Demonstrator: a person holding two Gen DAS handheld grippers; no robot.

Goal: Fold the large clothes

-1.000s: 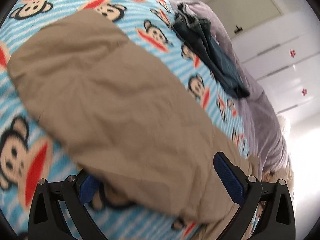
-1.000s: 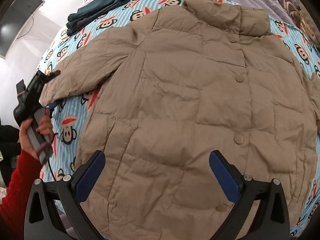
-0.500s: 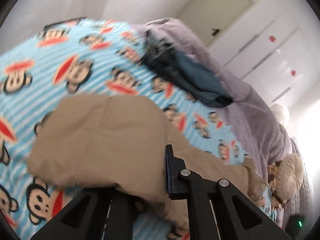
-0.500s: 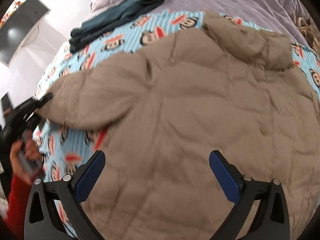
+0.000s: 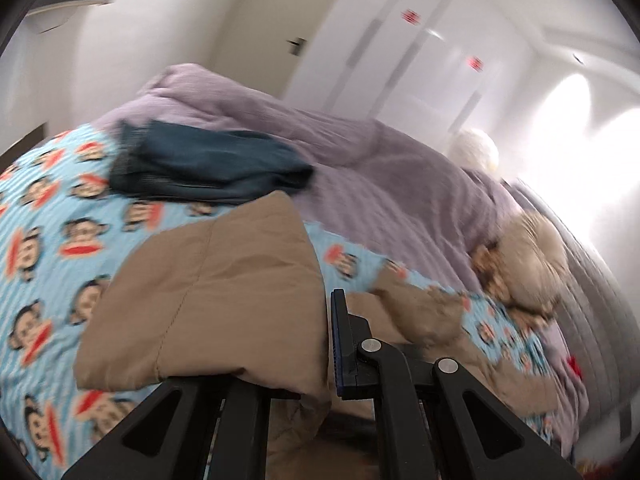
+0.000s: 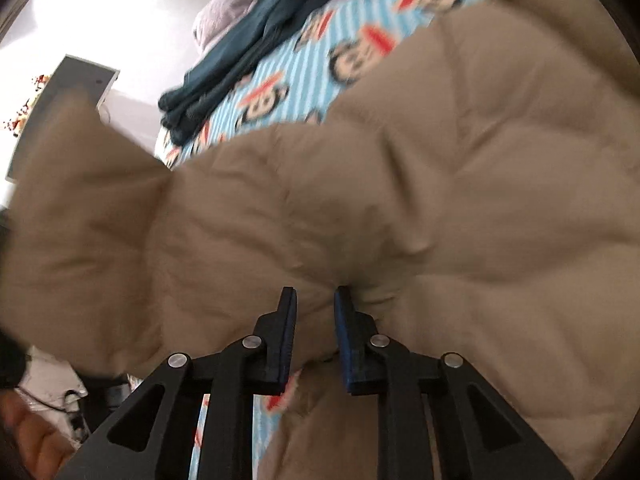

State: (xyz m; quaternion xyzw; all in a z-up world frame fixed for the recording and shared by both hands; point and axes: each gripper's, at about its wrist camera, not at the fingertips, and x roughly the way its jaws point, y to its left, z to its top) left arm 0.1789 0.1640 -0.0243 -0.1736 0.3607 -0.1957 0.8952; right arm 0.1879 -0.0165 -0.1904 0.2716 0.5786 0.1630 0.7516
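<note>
A tan padded jacket (image 6: pixel 440 200) lies spread across a bed with a monkey-print blanket (image 5: pixel 48 216), as two handheld tools work to fold it. The left tool (image 5: pixel 326 344) is clamped fully closed on the cuff end of a sleeve (image 5: pixel 216 292), which hangs lifted above the blanket. The right tool (image 6: pixel 315 336) is closing its jaws on a bunched ridge of the jacket's body near the lower edge; fabric sits between the blue pads (image 6: pixel 289 340). Folded dark jeans (image 5: pixel 208 168) rest well apart, towards a lilac duvet (image 5: pixel 380 168). The jacket looks light, soft and puffy, likely to slide and spring back under a loose grip. Seams, cuffs and hems, where layers compress thin, seem the surest places to take hold.
</note>
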